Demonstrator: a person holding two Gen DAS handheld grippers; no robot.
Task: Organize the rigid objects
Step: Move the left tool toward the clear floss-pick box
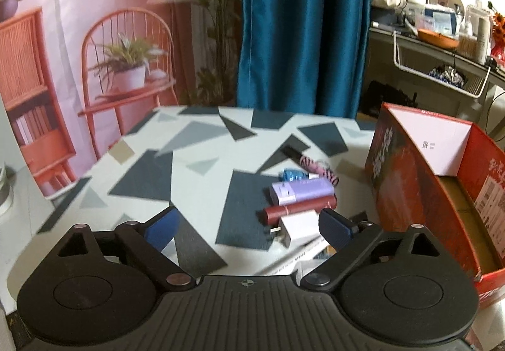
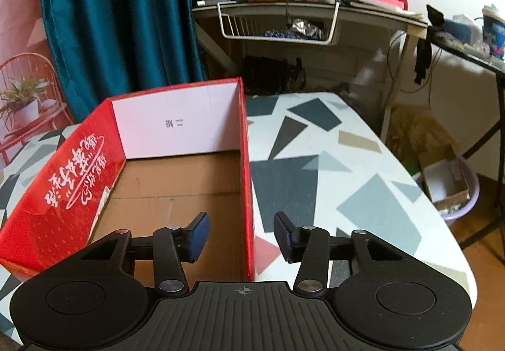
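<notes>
Both my grippers are empty, with the left gripper (image 1: 249,225) spread wide and the right gripper (image 2: 241,236) moderately open. The little pile sits center-right in the left view: purple box (image 1: 301,193), maroon tube (image 1: 298,210) and white charger (image 1: 296,226), all touching. The red box (image 2: 186,158) fills the right view's left half and looks empty. My worry is that grabbing one piece could shove its neighbours, since they're packed so tight.

Red box (image 1: 410,193) cut by right edge; white plug (image 1: 296,225) partly hidden, possibly charger.
</notes>
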